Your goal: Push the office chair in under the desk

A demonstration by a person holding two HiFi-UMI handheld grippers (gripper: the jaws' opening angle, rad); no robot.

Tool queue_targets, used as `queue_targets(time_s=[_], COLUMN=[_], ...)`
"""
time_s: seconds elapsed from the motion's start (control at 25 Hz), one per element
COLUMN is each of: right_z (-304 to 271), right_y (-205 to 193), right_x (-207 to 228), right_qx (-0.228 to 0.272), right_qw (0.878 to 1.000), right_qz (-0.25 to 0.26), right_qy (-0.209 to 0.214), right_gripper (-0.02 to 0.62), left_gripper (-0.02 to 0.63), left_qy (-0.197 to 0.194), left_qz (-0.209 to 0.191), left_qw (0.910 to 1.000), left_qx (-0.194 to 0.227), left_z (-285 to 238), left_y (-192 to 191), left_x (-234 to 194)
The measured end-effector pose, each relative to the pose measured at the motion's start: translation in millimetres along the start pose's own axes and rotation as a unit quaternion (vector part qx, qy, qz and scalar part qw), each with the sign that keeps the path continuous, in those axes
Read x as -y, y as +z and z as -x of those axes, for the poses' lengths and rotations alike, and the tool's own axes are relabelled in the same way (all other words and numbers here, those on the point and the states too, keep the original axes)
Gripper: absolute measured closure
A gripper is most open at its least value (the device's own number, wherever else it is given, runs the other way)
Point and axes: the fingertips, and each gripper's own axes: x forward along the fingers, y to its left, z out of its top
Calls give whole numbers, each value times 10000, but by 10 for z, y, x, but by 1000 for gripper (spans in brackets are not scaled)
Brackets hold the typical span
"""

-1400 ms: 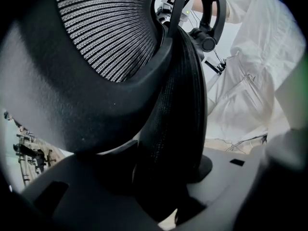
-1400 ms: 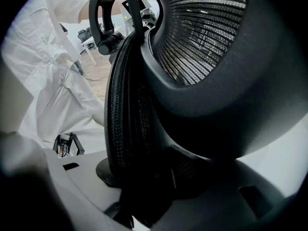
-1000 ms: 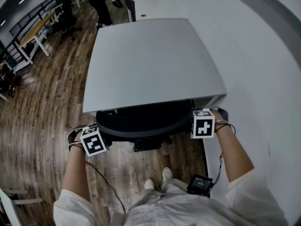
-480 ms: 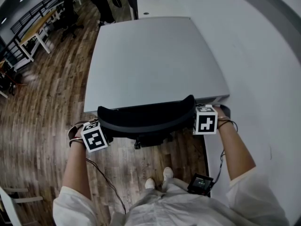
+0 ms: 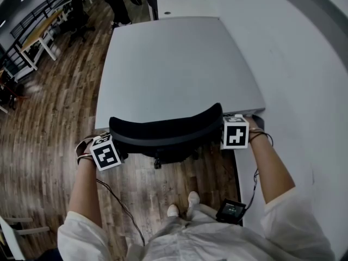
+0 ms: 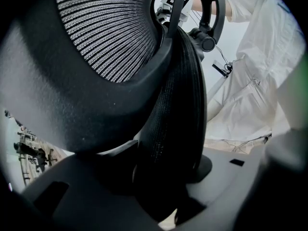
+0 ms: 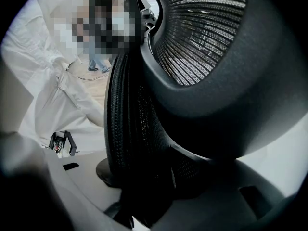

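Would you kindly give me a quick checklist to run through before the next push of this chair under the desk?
1. Left gripper clamped on the backrest edge: ok.
2. Right gripper clamped on its other edge: ok.
3. Backrest within the desk width: ok.
4. Space under the desk for the seat: cannot tell, hidden by the top.
5. Shoes apart from the chair base: ok.

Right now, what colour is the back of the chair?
Black. The chair back is ribbed mesh in a black frame, clearest in the left gripper view.
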Motion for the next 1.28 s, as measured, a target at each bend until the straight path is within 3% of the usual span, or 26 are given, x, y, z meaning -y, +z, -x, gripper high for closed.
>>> queue_targets(time_s=[0.24, 1.28], right_z=[-67, -24], right_y=[29, 160], right_x=[288, 414], right_qx=[-10, 108], right_qw=[10000, 9999], right_qz=[-27, -72], right_qy=[58, -38], right_gripper=[376, 376], left_gripper=[399, 402], left_qy=[-8, 162], left_qz=[20, -126], left_qw=[10000, 9997], left_qx=[2, 96], left_z=[-39, 71], left_y=[9, 8], left_x=[-301, -523])
